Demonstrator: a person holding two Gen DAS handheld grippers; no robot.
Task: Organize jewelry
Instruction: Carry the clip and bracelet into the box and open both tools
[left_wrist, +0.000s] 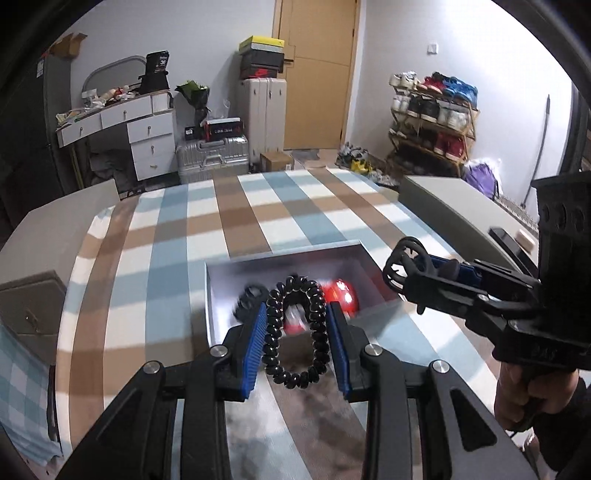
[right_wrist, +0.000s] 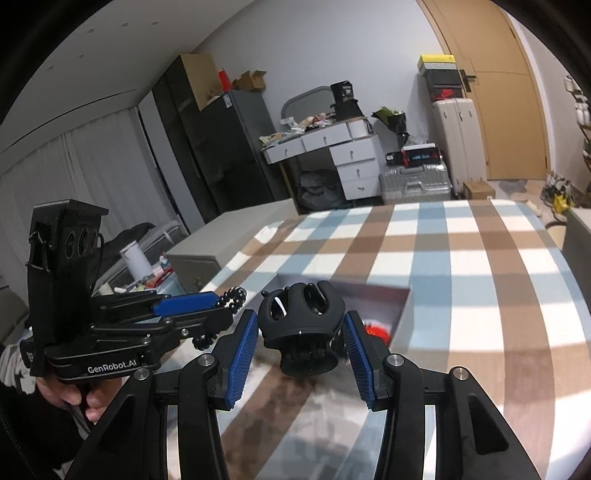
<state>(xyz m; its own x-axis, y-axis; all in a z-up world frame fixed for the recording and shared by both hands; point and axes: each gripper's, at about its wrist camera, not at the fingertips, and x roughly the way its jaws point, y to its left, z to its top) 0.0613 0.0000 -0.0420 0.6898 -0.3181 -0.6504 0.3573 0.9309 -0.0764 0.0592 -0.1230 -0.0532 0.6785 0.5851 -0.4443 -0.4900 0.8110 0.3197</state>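
My left gripper (left_wrist: 295, 321) is shut on a black spiral hair tie (left_wrist: 295, 332) and holds it over the near edge of an open grey box (left_wrist: 218, 291) on the checked tablecloth. The box holds a red item (left_wrist: 341, 295) and a black hair item (left_wrist: 249, 299). My right gripper (right_wrist: 299, 328) is shut on a black claw hair clip (right_wrist: 301, 314), held above the table near the box (right_wrist: 404, 314). The right gripper also shows in the left wrist view (left_wrist: 417, 271), at the box's right side. The left gripper with the hair tie shows in the right wrist view (right_wrist: 221, 306).
The table has a blue, brown and white checked cloth (left_wrist: 258, 214). A grey cabinet (left_wrist: 454, 214) stands to the right with a black device on it. Grey furniture (left_wrist: 44, 236) is at the left. Suitcases, a desk and a shoe rack stand further back.
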